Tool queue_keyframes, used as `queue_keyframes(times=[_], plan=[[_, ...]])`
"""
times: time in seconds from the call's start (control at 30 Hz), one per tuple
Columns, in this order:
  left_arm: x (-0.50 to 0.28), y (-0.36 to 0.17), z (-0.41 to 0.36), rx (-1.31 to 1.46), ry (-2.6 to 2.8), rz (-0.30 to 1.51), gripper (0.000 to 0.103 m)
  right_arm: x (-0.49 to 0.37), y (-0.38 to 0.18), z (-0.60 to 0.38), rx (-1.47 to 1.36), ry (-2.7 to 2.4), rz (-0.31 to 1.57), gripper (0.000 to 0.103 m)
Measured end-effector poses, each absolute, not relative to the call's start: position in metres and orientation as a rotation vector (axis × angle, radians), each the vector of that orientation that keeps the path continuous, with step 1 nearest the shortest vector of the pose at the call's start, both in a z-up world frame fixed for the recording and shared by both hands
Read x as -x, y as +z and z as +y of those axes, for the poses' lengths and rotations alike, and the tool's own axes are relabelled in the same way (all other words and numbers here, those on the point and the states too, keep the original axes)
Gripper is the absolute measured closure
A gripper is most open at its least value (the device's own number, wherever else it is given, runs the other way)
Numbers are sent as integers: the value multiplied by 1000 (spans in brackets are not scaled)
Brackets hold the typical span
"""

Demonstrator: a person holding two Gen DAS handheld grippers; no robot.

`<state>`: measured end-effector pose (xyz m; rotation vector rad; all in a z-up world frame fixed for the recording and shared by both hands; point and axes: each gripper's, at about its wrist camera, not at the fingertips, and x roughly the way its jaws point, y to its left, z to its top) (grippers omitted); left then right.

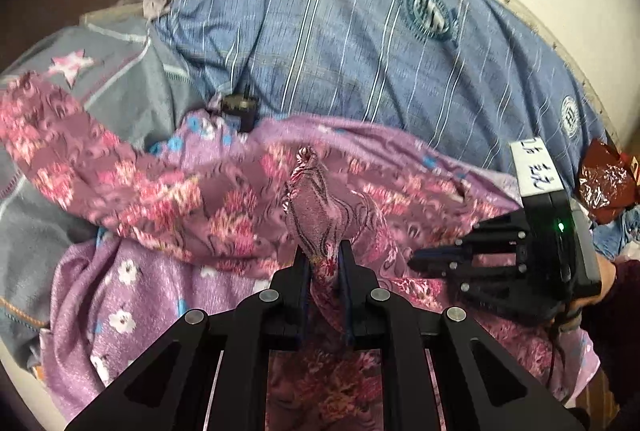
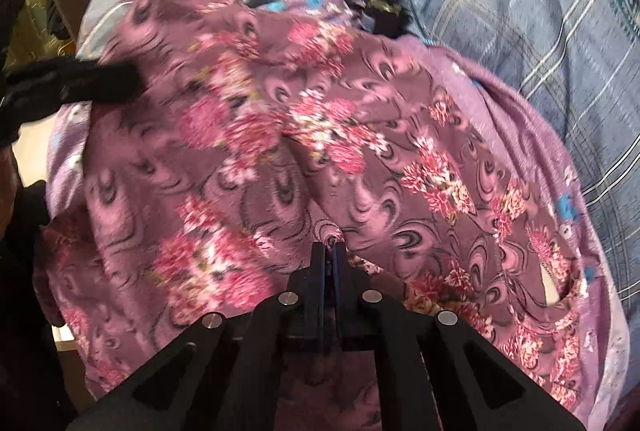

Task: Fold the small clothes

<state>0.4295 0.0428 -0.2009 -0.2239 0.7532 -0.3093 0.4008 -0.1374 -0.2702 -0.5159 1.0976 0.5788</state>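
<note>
The left gripper (image 1: 323, 263) pinches a bunched ridge of the one pink flowered garment (image 1: 168, 187), its jaws nearly closed on the cloth. The right gripper (image 2: 330, 251) has its jaws pressed together on a thin fold of the same garment, which spreads ahead of both tools. Beyond lie one lilac flowered cloth (image 1: 132, 295), one grey star-patterned cloth (image 1: 120, 79) and one blue striped quilt (image 1: 340, 31).

Both wrist cameras look forward along their fingers, very close above the floral garment (image 1: 224, 191), which fills both views' centre.
</note>
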Motion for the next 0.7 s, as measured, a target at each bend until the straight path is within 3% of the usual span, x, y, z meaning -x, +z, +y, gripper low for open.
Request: queue_keyframes(times=[0.2, 0.33, 0.5, 0.67, 0.7], plan=[[-433, -181, 29, 172, -280, 650, 92, -412, -228, -165, 404, 475, 960, 101], [-472, -203, 13, 125, -205, 754, 91, -439, -215, -189, 286, 391, 908, 101], [-510, -263, 5, 33, -91, 997, 90, -468, -256, -192, 213, 370, 984, 100], [-506, -266, 17, 77, -91, 990, 80, -480, -296, -186, 164, 345, 1085, 95], [-504, -263, 22, 94, -92, 979, 79, -480, -290, -191, 126, 349, 1092, 88]])
